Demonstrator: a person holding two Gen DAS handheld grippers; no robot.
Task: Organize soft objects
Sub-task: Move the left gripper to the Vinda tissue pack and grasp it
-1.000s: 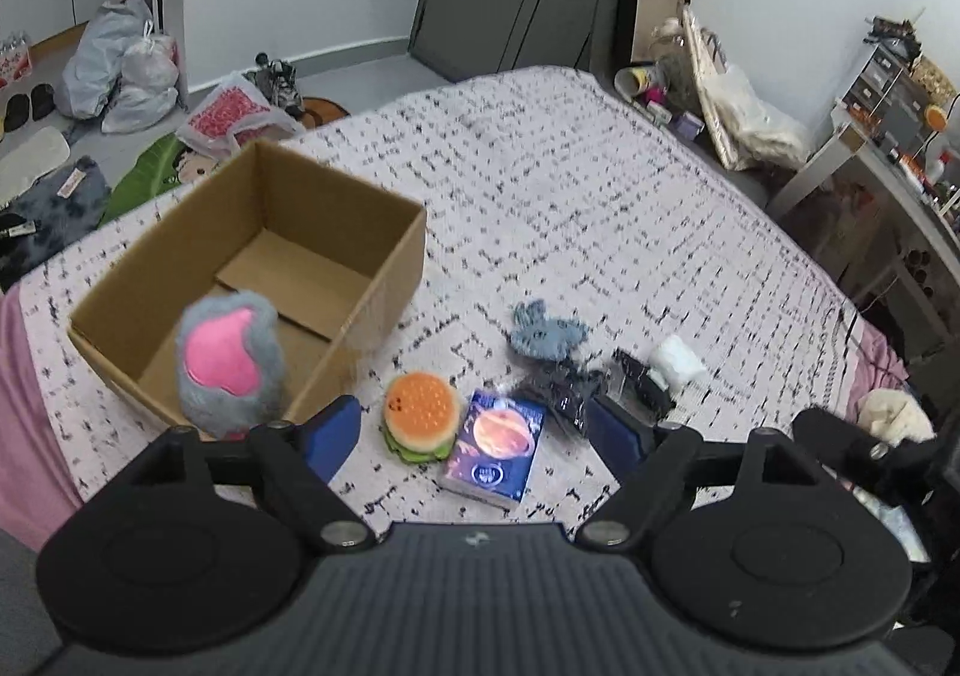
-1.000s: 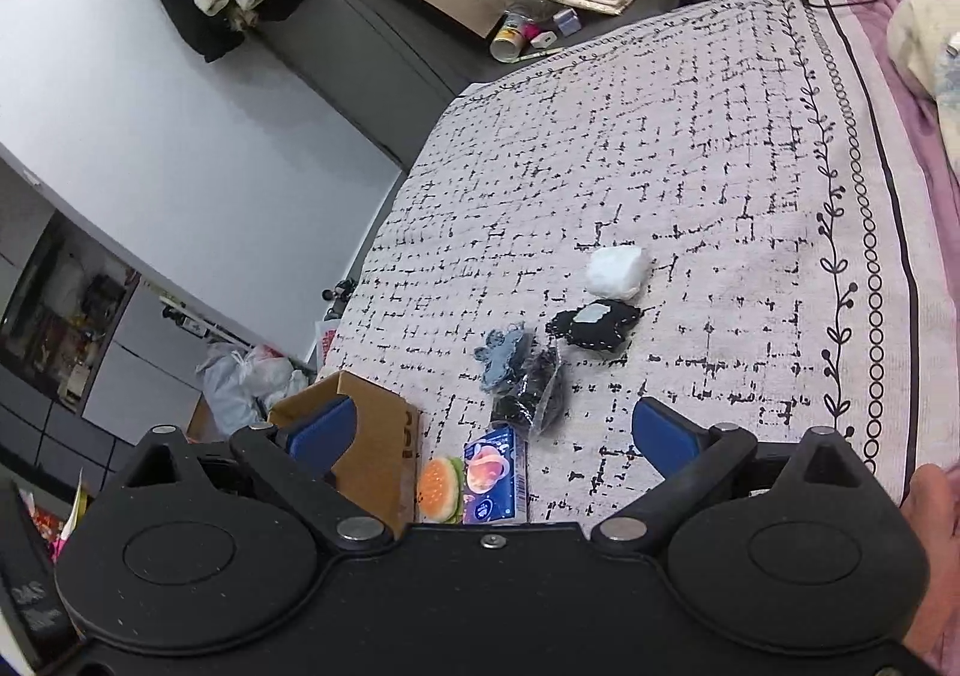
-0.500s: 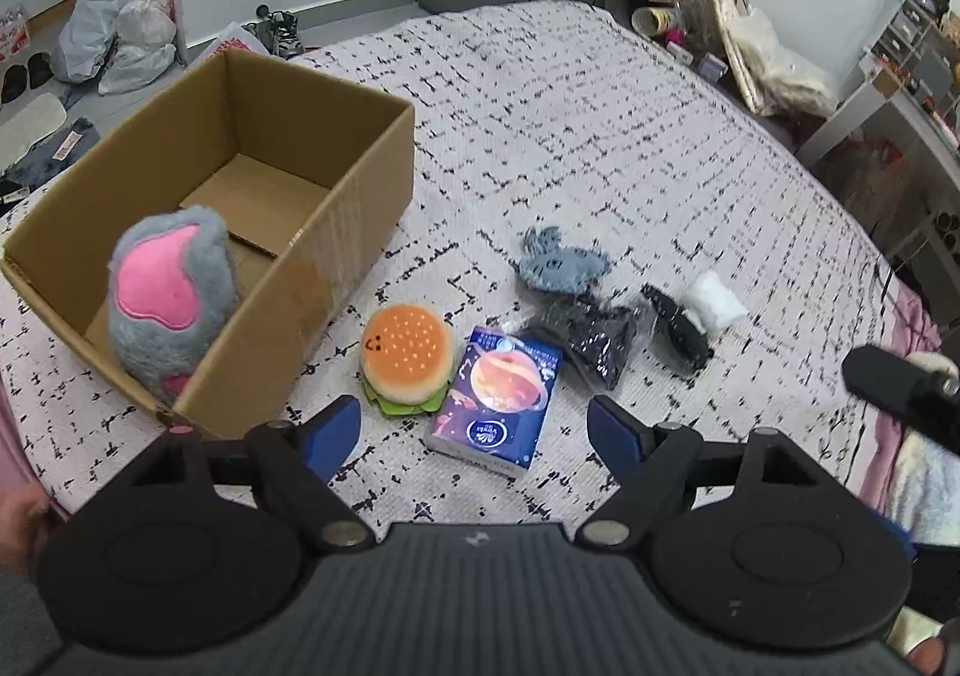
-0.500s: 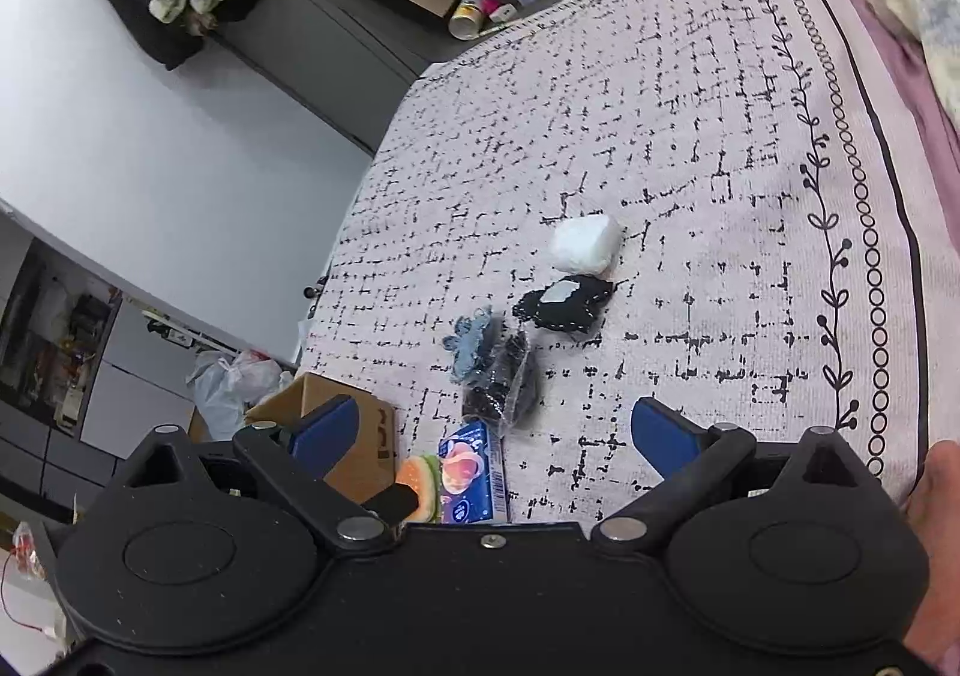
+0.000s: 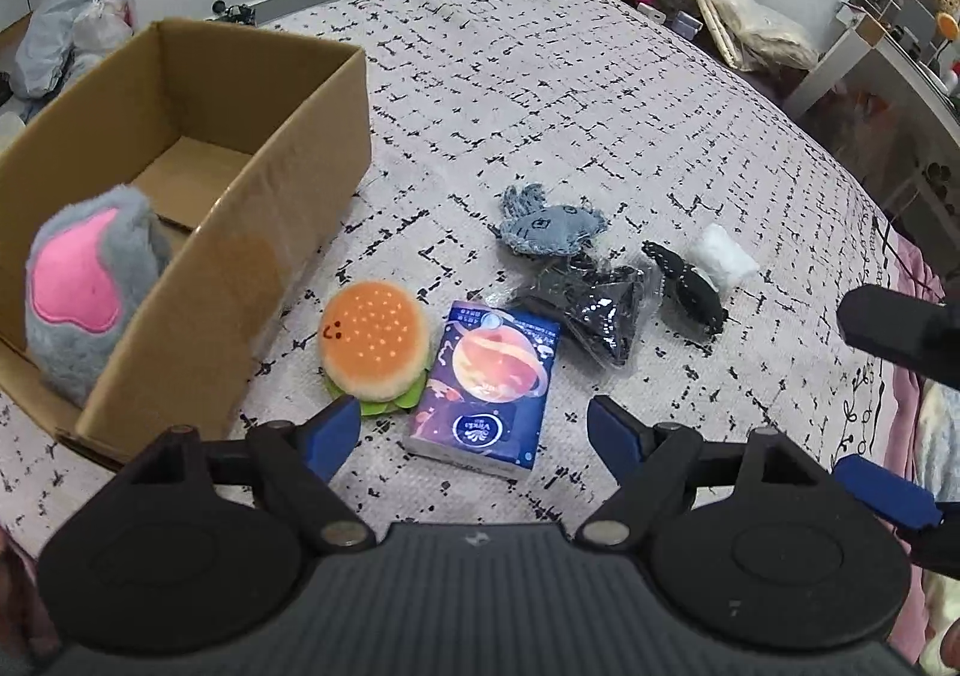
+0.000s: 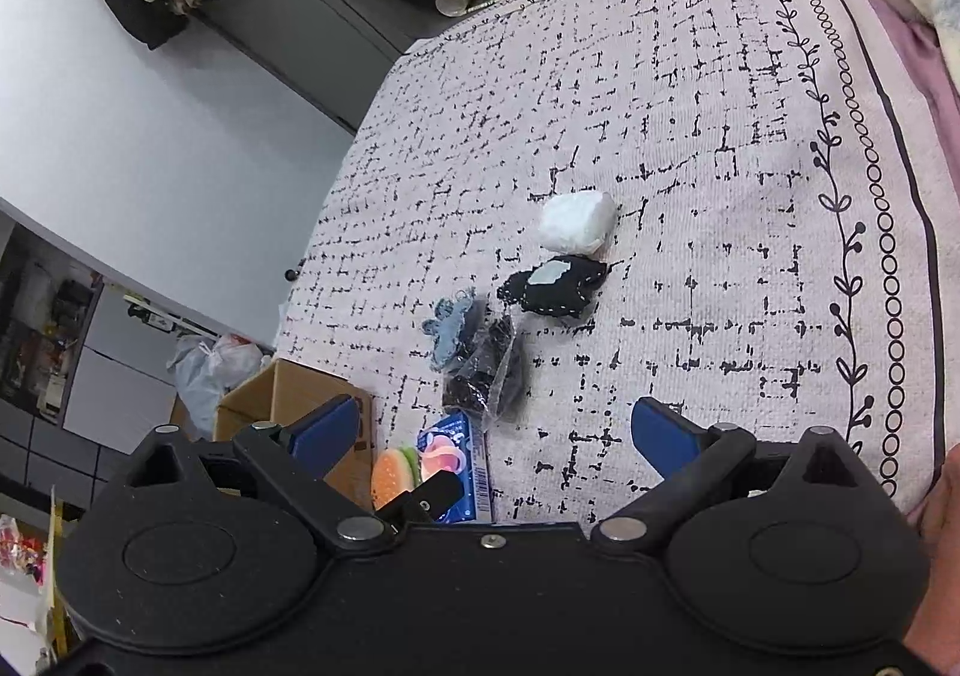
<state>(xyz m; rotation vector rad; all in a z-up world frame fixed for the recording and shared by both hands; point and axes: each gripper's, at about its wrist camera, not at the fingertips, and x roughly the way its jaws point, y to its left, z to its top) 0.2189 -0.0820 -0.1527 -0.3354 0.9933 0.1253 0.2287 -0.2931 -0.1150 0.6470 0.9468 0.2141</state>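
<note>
Showing only in left wrist view: grey-pink plush (image 5: pixel 90 286) inside cardboard box (image 5: pixel 252 256).

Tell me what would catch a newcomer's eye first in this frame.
Probably the grey plush with a pink patch leaning in the near corner of the open cardboard box at left. Next, the orange burger plush on the patterned bedspread beside the box, touching a planet-printed tissue pack. Both the left gripper and the right gripper hover with jaws open, holding nothing.

plush paw (image 5: pixel 84 292) in box (image 5: pixel 288 208); burger toy (image 5: pixel 375 340) beside it, tissue pack (image 5: pixel 486 382) right.
</note>
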